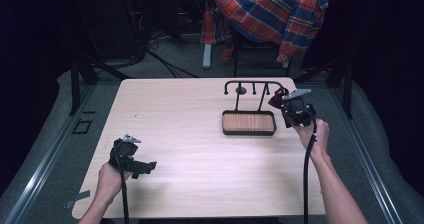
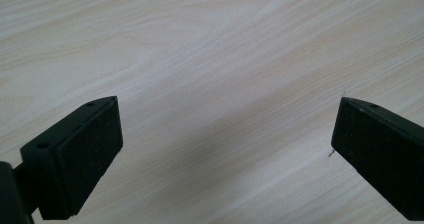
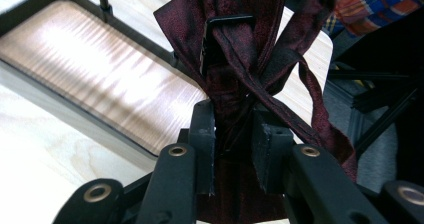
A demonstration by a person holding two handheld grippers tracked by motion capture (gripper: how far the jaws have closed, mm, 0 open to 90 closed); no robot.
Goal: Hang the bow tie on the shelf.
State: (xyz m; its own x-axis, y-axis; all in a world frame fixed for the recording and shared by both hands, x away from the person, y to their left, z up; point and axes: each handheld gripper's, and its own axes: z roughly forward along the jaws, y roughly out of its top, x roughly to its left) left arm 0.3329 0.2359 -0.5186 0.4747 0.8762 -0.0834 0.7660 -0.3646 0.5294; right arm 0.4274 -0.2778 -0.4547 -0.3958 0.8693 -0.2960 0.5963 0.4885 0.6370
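Between the nearly closed jaws of the right gripper [image 3: 234,144] a dark red bow tie [image 3: 240,49] is pinched, its straps hanging out beyond the pads, just beside the right end of the black rack [image 1: 252,84] above the wooden tray [image 1: 248,122]. Well apart, the left gripper [image 2: 225,149] hovers wide open over the bare table [image 2: 210,44], holding nothing.

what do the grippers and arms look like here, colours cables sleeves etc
Both grippers are black with flat, textured jaw pads. The left gripper and right gripper each carry a grey three-cornered plate on top and trail a black cable. Brass-coloured rivets mark the right one's linkage. The forearms are bare, no sleeves.
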